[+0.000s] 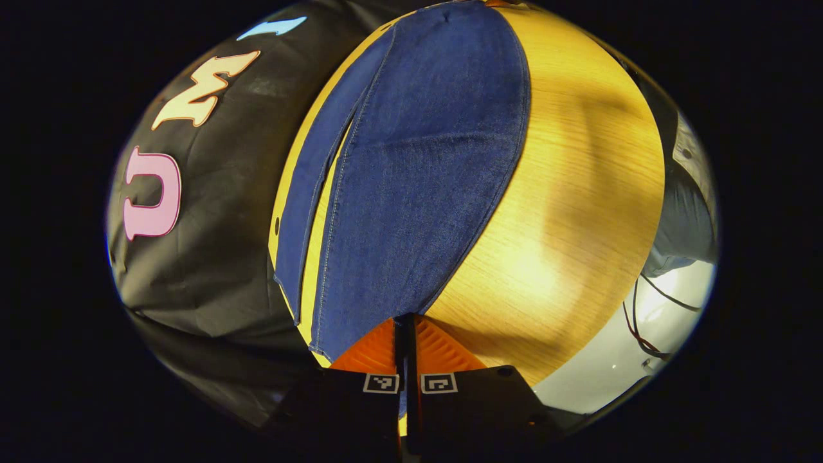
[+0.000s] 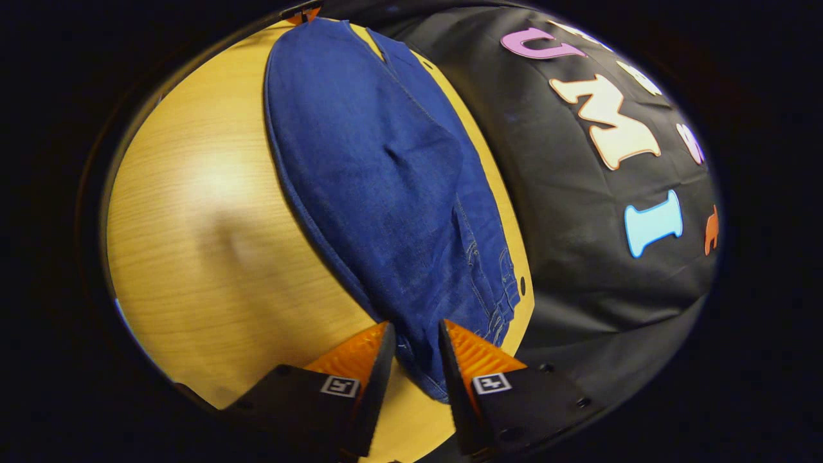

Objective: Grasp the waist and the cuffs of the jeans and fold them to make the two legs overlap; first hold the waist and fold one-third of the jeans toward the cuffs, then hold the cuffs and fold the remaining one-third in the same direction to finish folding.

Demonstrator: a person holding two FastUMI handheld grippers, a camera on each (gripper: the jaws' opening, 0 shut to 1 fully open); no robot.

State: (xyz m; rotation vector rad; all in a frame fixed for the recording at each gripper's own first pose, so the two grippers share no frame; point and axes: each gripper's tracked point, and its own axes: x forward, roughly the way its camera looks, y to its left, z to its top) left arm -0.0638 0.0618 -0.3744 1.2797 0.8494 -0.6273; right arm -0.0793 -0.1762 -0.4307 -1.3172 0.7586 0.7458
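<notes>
Dark blue jeans (image 1: 424, 167) lie lengthwise on the wooden table (image 1: 578, 193), one leg laid over the other, with the lower leg (image 1: 308, 193) peeking out along the left. In the left gripper view my left gripper (image 1: 405, 321) is shut on the near cuff corner. In the right gripper view the jeans (image 2: 373, 167) stretch away from me, and the bunched waist (image 2: 418, 360), with belt loops showing, sits between the fingers of my right gripper (image 2: 415, 329), which press on it from both sides.
The table (image 2: 212, 257) has a broad bare strip beside the jeans. The jeans lie close to the table's far edge, against the black cloth wall (image 2: 578, 257). A person's grey clothing (image 1: 688, 218) and dark cables (image 1: 643, 321) over a white floor show past the table's end.
</notes>
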